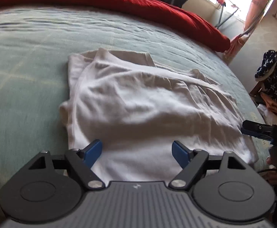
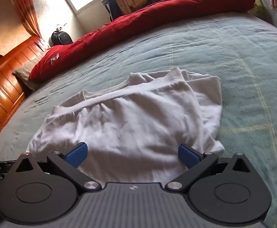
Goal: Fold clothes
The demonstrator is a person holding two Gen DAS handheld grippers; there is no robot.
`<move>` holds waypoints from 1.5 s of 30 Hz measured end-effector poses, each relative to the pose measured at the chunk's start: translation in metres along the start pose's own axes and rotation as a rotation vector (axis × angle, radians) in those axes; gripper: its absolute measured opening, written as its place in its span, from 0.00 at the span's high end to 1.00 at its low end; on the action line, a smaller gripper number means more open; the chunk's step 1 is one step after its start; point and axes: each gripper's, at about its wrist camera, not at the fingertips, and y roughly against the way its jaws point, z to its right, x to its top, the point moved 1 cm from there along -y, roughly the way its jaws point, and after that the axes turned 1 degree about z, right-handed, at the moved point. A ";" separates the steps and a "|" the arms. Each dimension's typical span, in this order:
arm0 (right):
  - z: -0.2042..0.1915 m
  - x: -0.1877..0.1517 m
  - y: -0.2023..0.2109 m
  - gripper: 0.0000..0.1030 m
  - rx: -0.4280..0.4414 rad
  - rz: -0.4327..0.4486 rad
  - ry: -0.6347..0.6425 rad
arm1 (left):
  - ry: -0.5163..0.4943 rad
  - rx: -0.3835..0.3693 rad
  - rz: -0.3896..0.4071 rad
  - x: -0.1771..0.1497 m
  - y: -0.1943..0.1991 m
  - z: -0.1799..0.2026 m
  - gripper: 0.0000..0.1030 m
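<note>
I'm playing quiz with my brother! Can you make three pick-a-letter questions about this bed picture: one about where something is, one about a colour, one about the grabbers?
1. Where does the white shirt lie?
A. on the floor
B. on the pale green bedcover
C. on a chair

2. What colour is the rolled duvet along the far side of the bed?
A. red
B. yellow
C. black

3. How is the left gripper?
A. shut on the shirt
B. shut and empty
C. open

Answers: B, the shirt is spread on the bedcover; A, the duvet is plainly red; C, its blue pads stand wide apart above the shirt.
</note>
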 end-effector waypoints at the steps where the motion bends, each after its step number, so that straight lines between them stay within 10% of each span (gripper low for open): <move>1: -0.001 -0.001 0.003 0.00 0.004 0.002 -0.001 | 0.001 -0.004 0.010 0.000 0.004 0.001 0.21; 10: -0.014 -0.009 0.007 0.00 0.037 -0.014 0.018 | 0.029 0.009 -0.006 -0.013 0.019 -0.005 0.21; 20: -0.020 -0.019 0.005 0.00 0.000 -0.049 0.037 | 0.000 0.016 0.206 0.042 0.034 -0.027 0.21; 31: -0.023 -0.018 0.005 0.00 -0.039 -0.068 0.036 | 0.106 -0.178 0.059 0.056 -0.004 -0.079 0.21; 37: -0.025 -0.019 0.000 0.00 -0.058 -0.081 0.055 | 0.045 -0.160 0.003 0.030 0.013 -0.075 0.21; 45: -0.029 -0.020 -0.007 0.00 -0.082 -0.088 0.075 | -0.005 -0.190 0.126 0.054 0.037 -0.055 0.19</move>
